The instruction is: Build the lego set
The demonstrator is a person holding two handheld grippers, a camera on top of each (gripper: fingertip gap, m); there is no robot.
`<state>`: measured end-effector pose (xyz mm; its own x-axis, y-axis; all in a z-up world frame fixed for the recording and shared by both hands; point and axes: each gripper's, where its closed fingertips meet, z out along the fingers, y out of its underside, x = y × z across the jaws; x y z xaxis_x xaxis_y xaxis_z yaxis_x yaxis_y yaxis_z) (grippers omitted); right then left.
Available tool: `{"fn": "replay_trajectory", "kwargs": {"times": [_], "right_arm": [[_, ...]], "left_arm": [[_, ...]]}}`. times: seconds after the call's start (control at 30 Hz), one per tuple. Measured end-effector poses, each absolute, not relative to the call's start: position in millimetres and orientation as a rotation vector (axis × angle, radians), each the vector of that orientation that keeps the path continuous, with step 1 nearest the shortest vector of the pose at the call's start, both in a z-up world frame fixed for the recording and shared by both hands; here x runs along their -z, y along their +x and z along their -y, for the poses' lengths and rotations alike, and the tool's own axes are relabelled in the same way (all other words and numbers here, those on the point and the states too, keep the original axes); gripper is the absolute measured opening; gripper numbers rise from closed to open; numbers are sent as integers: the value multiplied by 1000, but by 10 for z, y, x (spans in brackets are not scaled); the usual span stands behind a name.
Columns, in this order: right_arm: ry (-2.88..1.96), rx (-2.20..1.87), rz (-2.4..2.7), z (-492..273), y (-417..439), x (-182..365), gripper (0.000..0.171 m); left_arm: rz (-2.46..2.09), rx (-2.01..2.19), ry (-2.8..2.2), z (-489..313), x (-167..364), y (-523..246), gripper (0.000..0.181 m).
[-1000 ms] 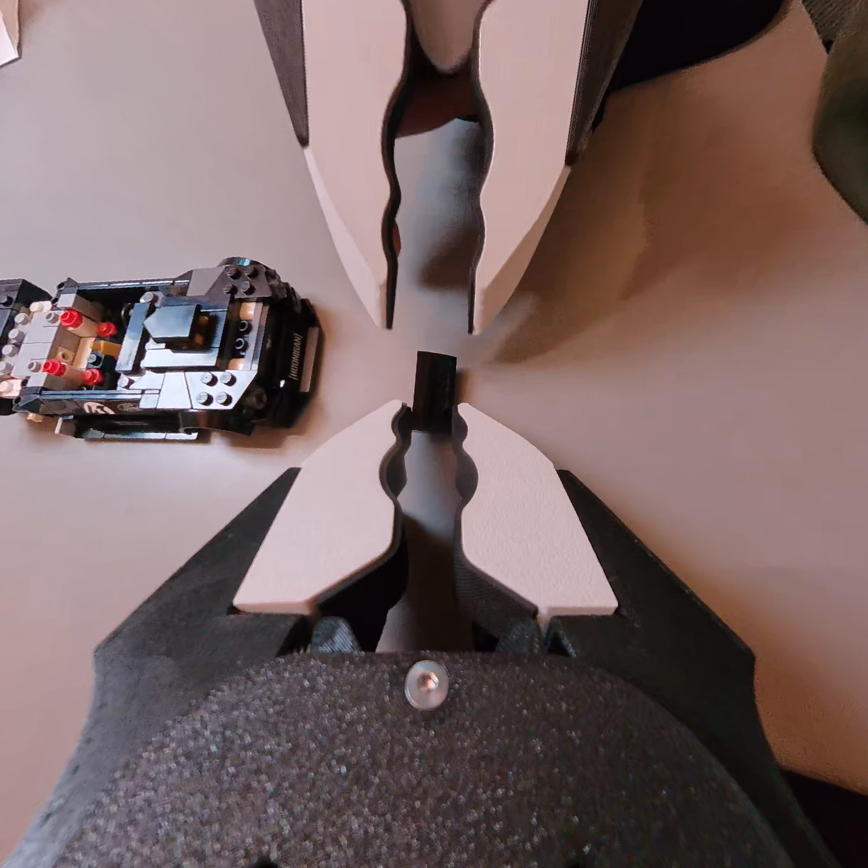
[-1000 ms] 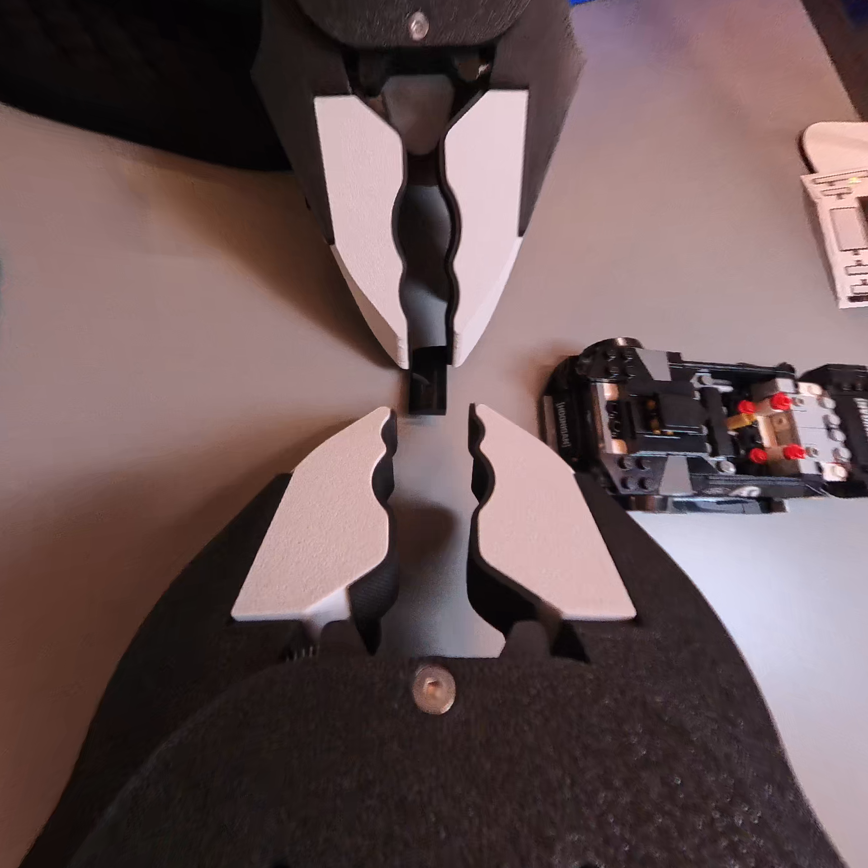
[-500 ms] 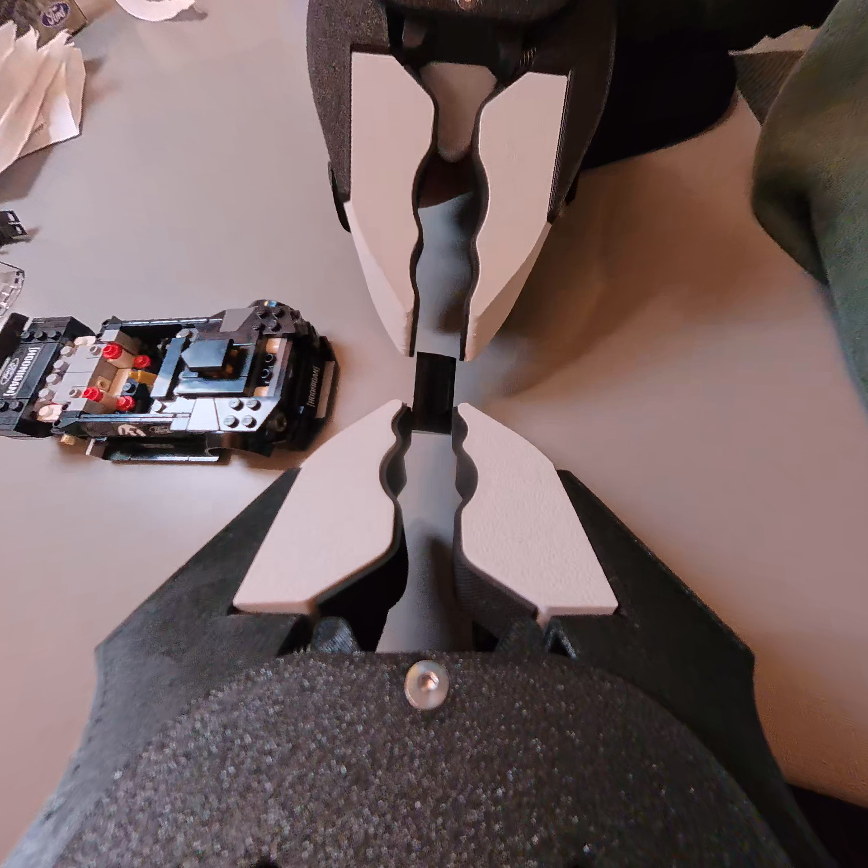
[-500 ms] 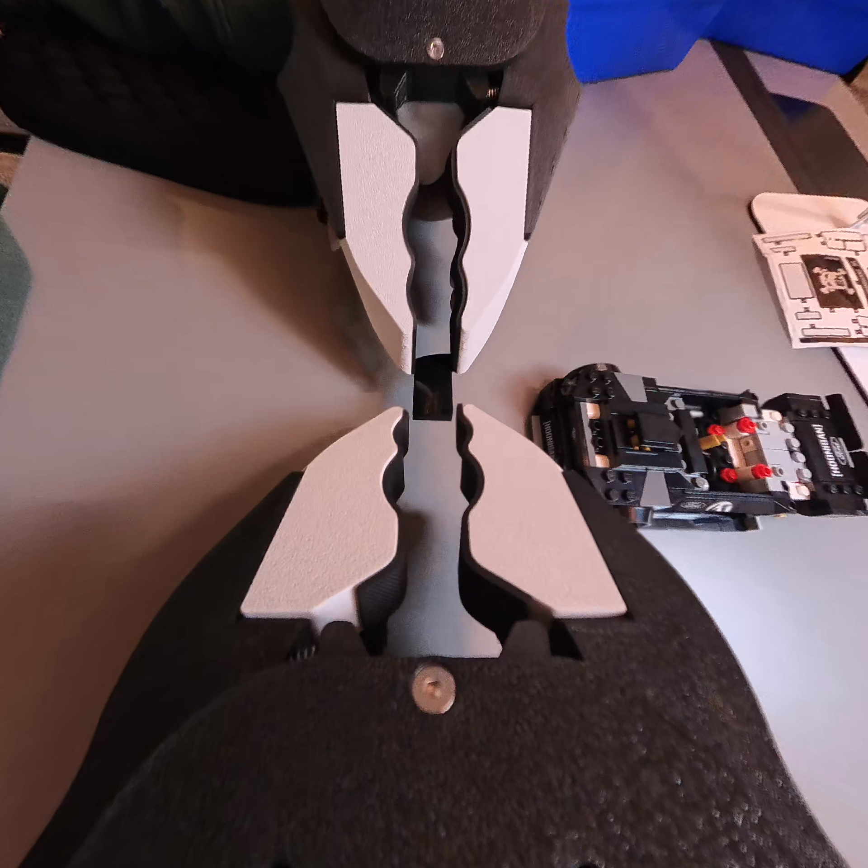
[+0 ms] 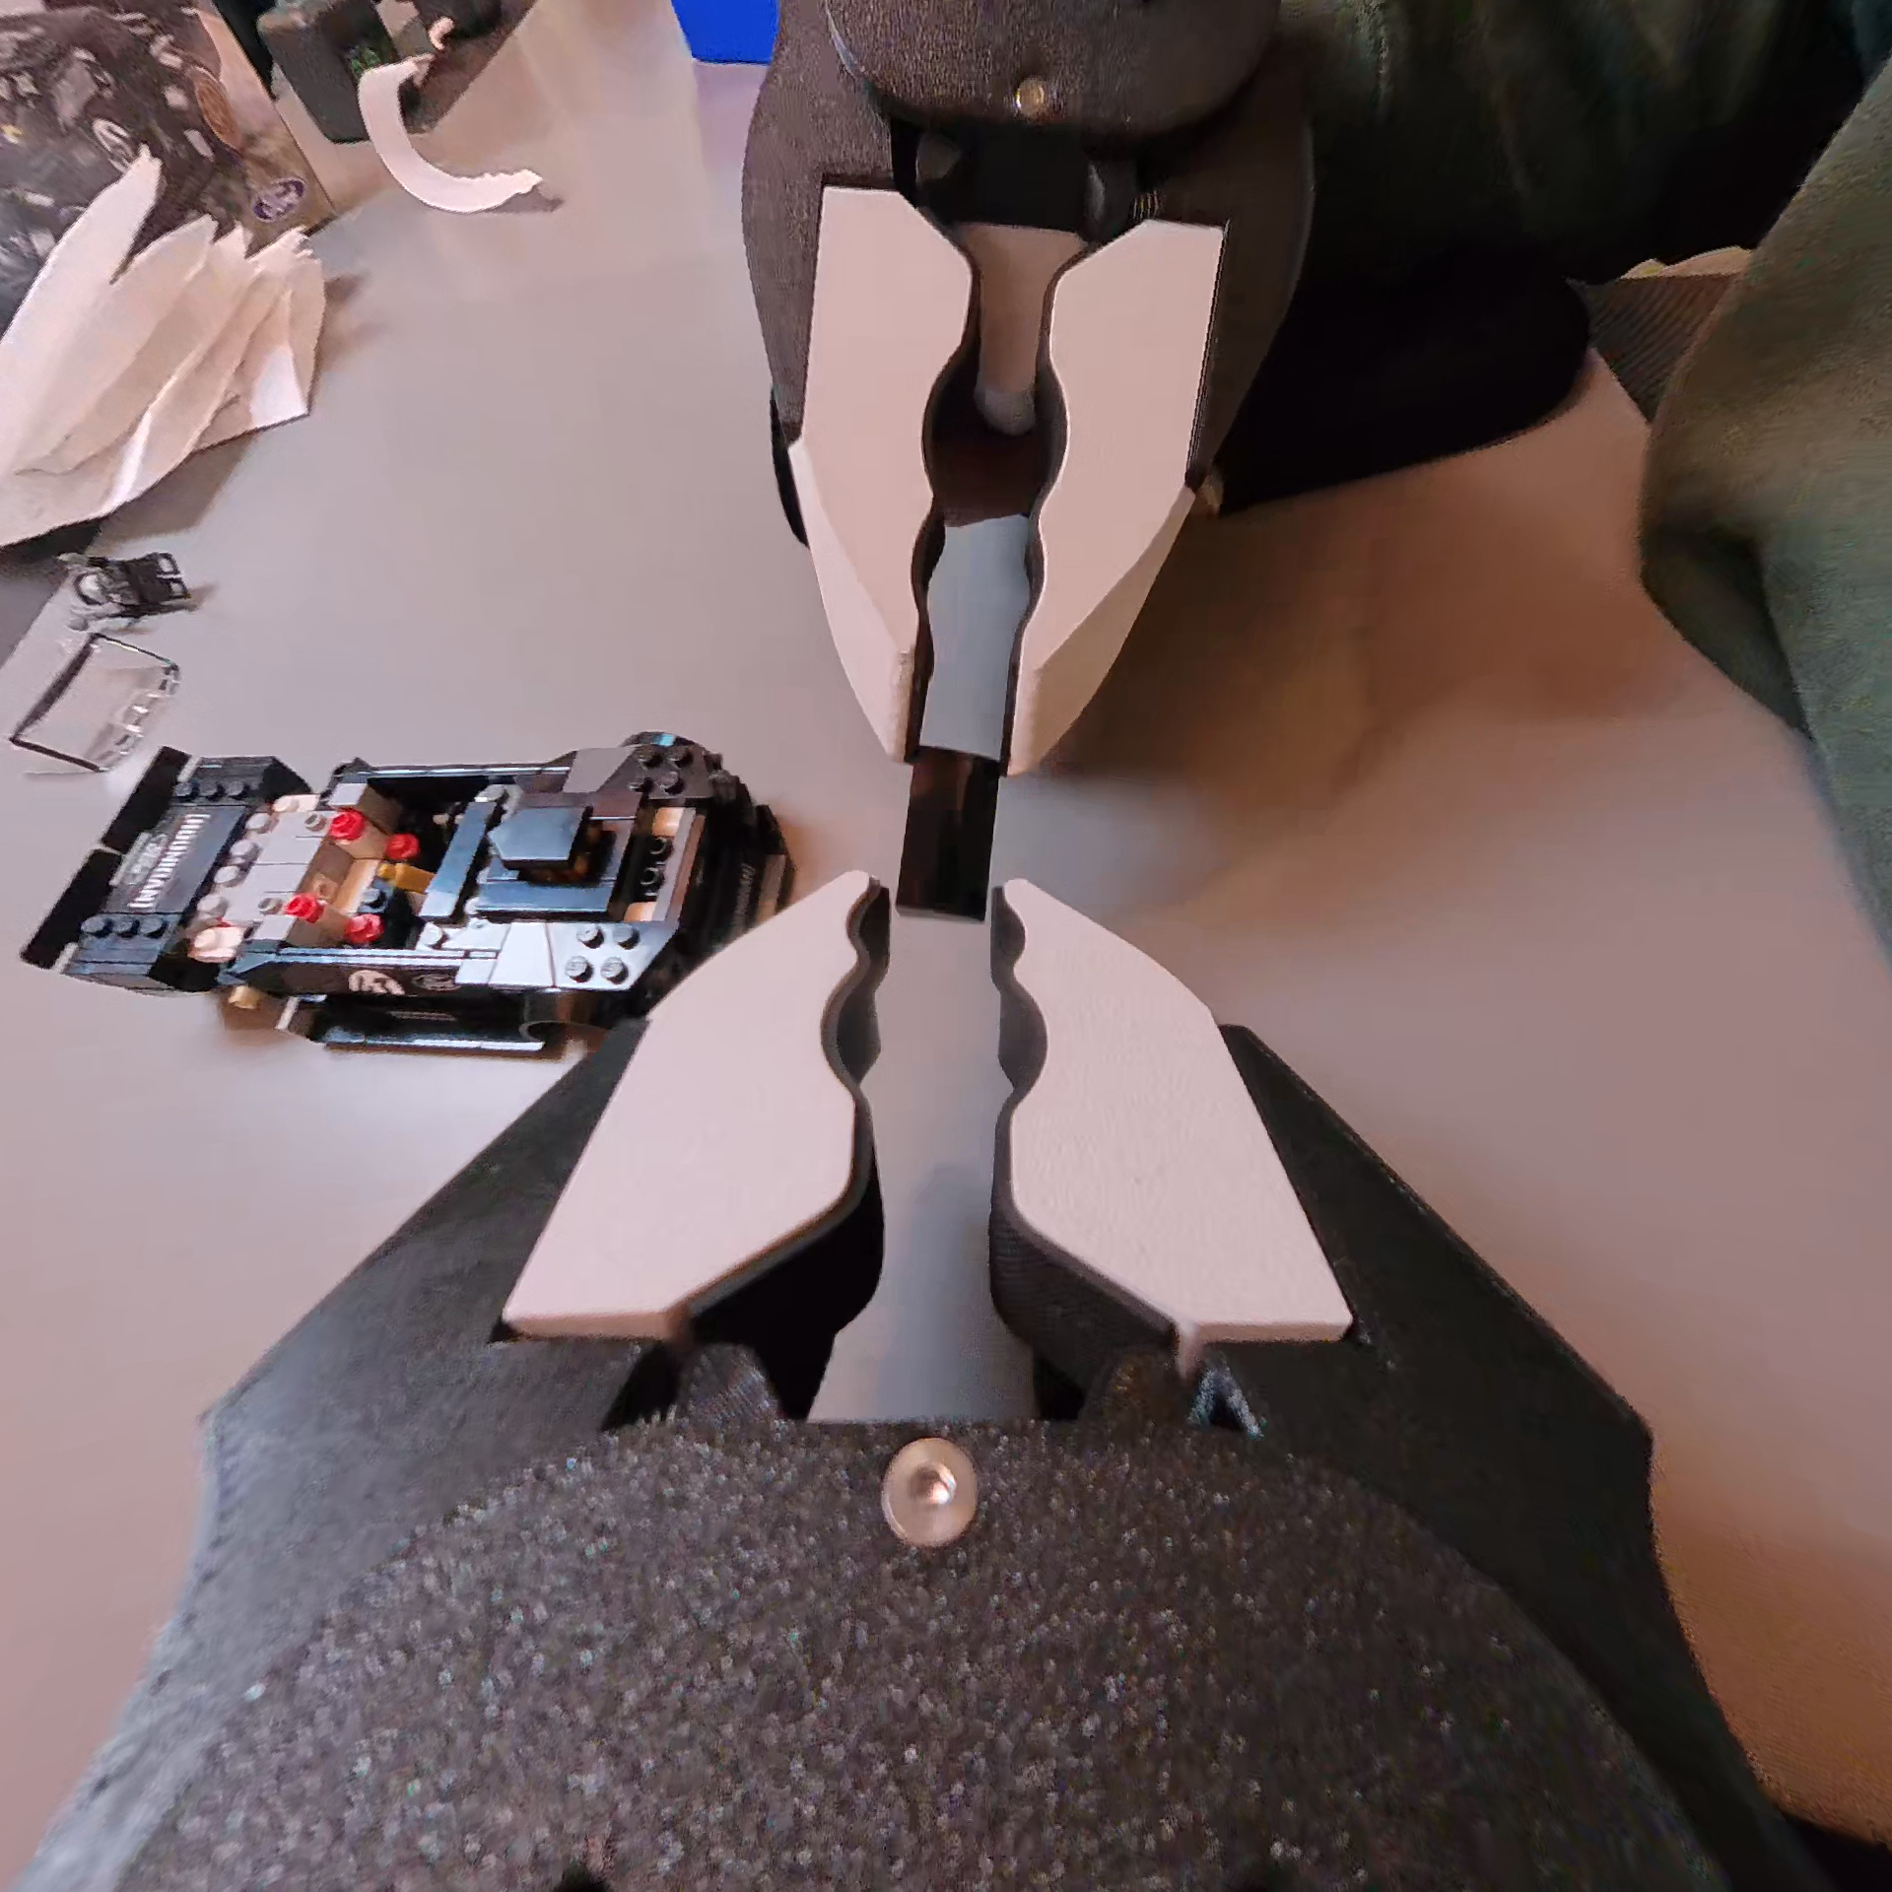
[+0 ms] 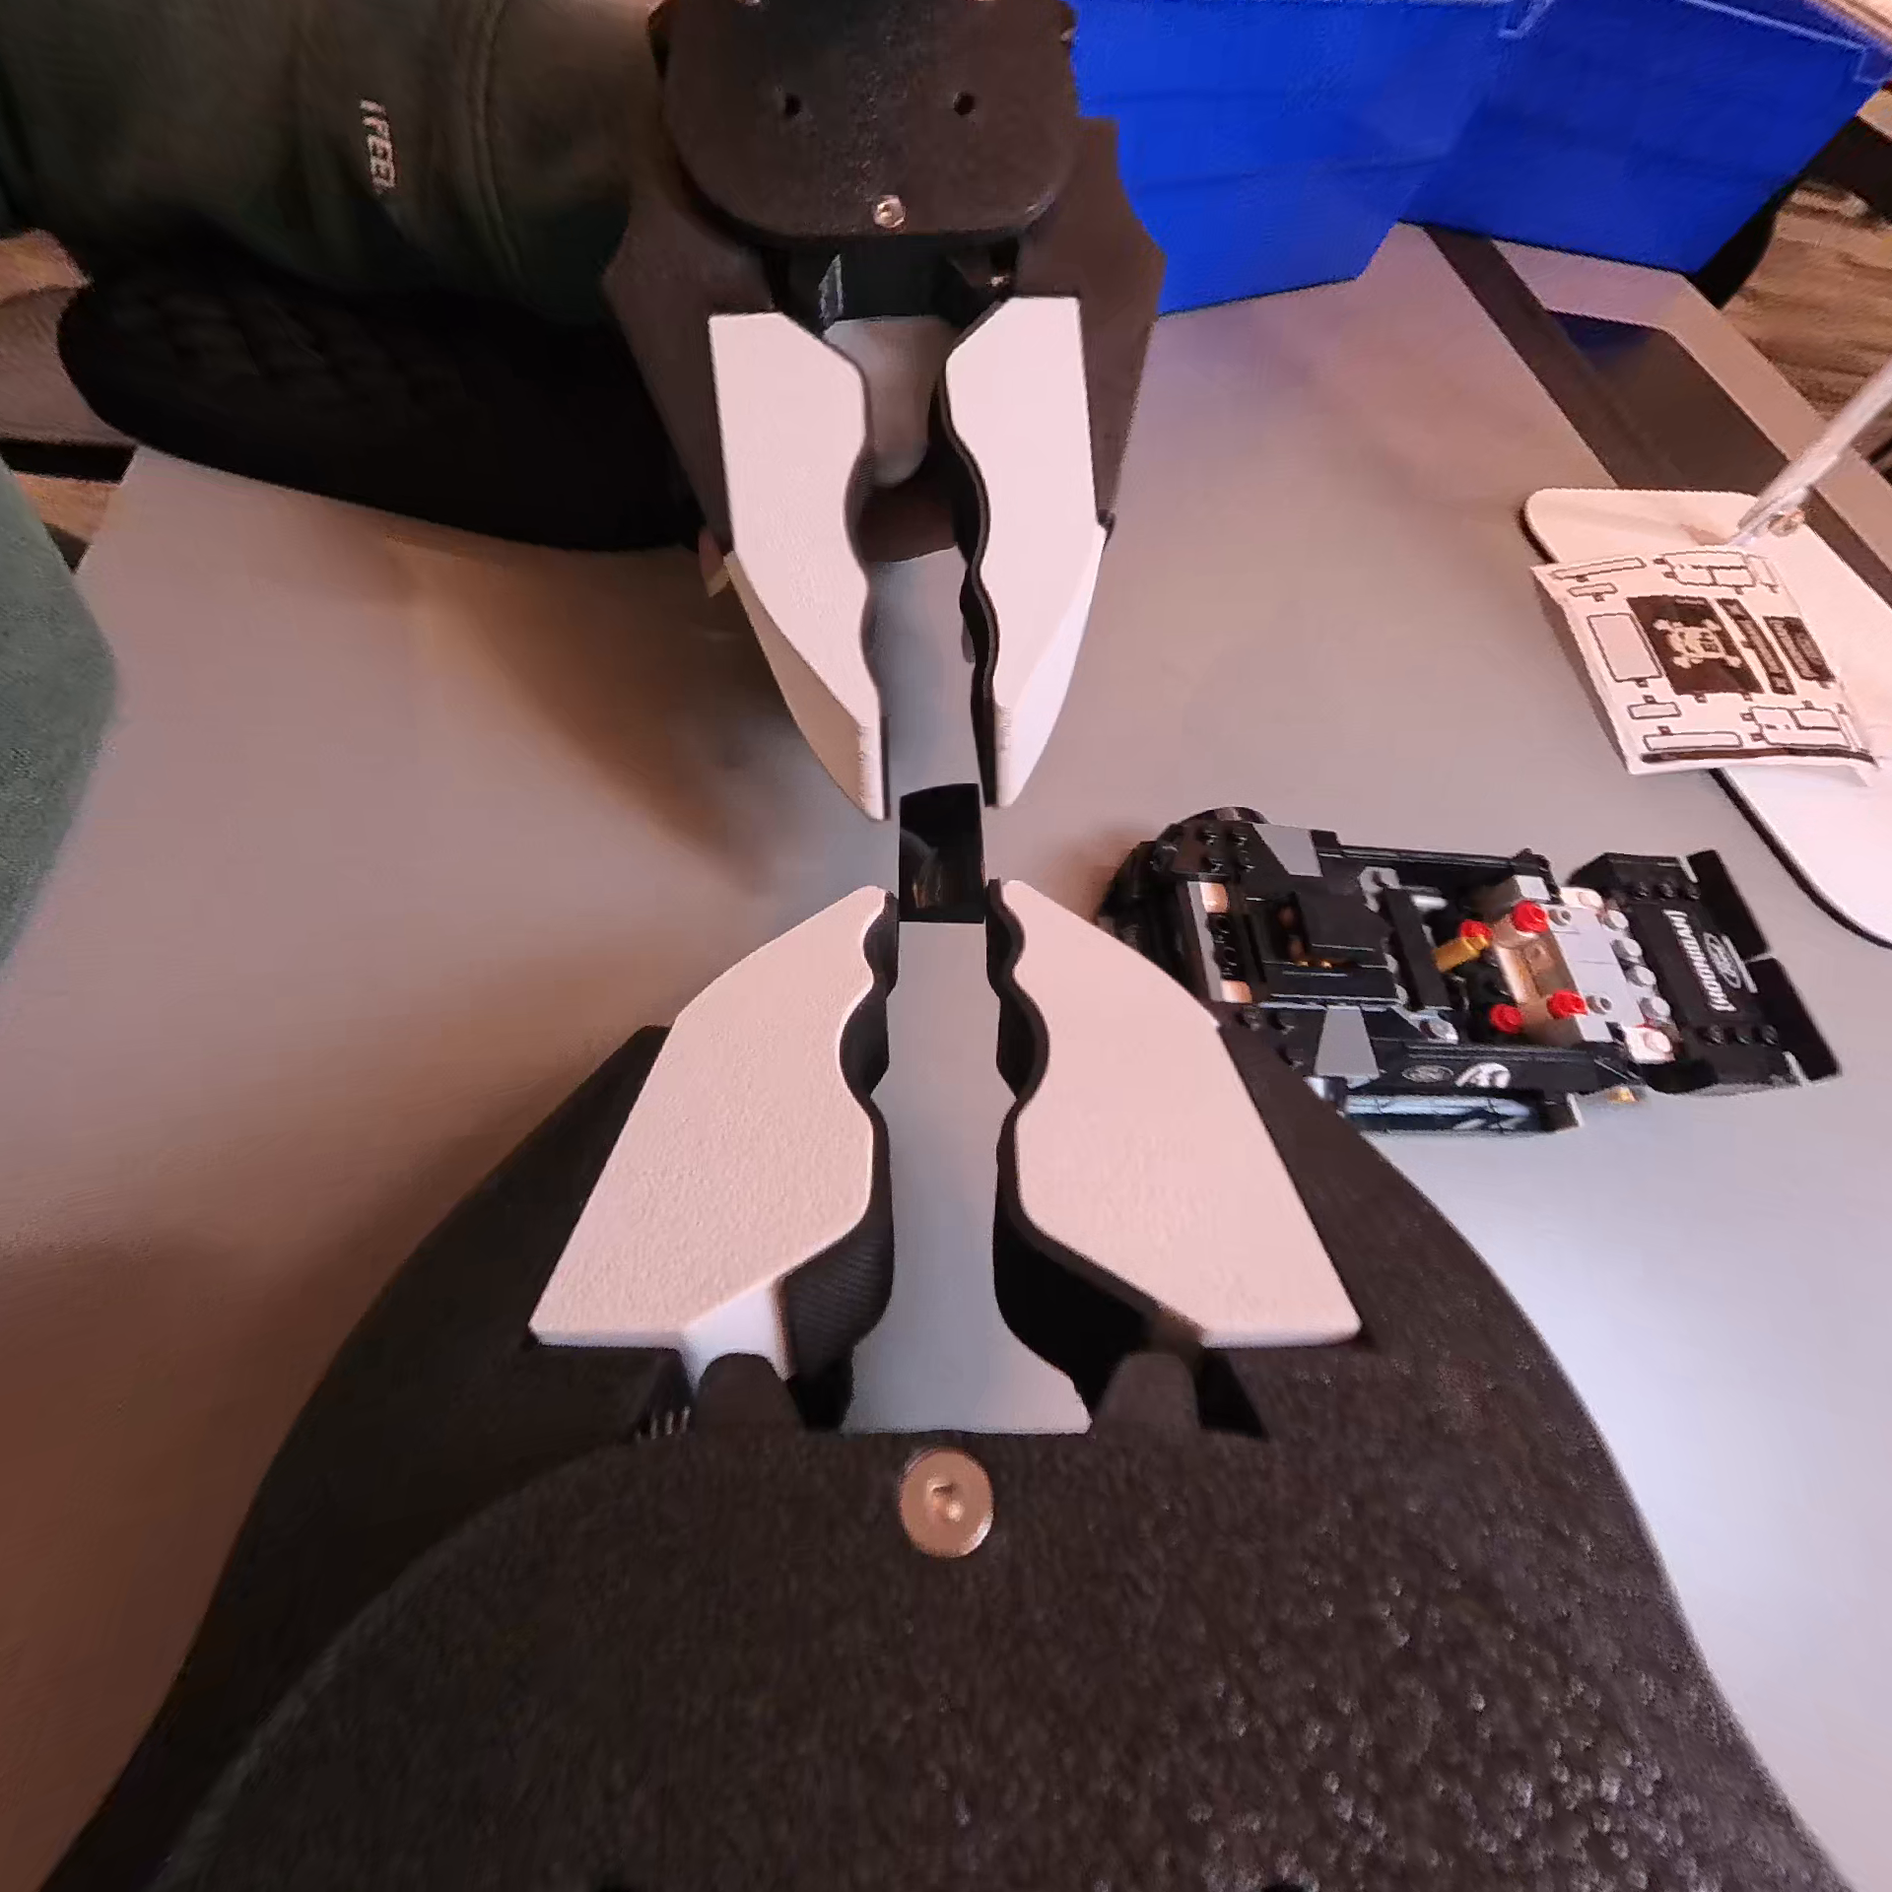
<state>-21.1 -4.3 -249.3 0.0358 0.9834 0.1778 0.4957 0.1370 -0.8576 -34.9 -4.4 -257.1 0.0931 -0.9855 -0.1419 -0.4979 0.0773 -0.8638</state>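
Small black brick (image 5: 947, 842) pinched at both ends, left gripper (image 5: 940, 901) and right gripper (image 6: 942, 906) tip to tip above the tabletop (image 5: 1433, 921), likely mid-handover before seating on the half-built black car (image 5: 410, 901) lying just beside, studs exposed.

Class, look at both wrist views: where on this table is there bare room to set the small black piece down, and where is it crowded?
Free: the bare table on the side of the two tools away from the black Lego car. Crowded: around the car, with the sticker sheet beyond it, and the far corner holding torn paper bags and a clear windscreen piece.
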Motion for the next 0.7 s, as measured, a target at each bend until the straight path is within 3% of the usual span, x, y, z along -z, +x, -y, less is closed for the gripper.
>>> {"fn": "replay_trajectory", "kwargs": {"times": [0.33, 0.7], "right_arm": [[-1536, -647, 1536, -449, -170, 2403, 16], [-1613, -501, 1619, -655, -148, 2622, 16]], "left_arm": [[-1495, 614, -1514, -456, 2408, -327, 26], [-1596, 550, -1539, -638, 2623, -296, 22]]}}
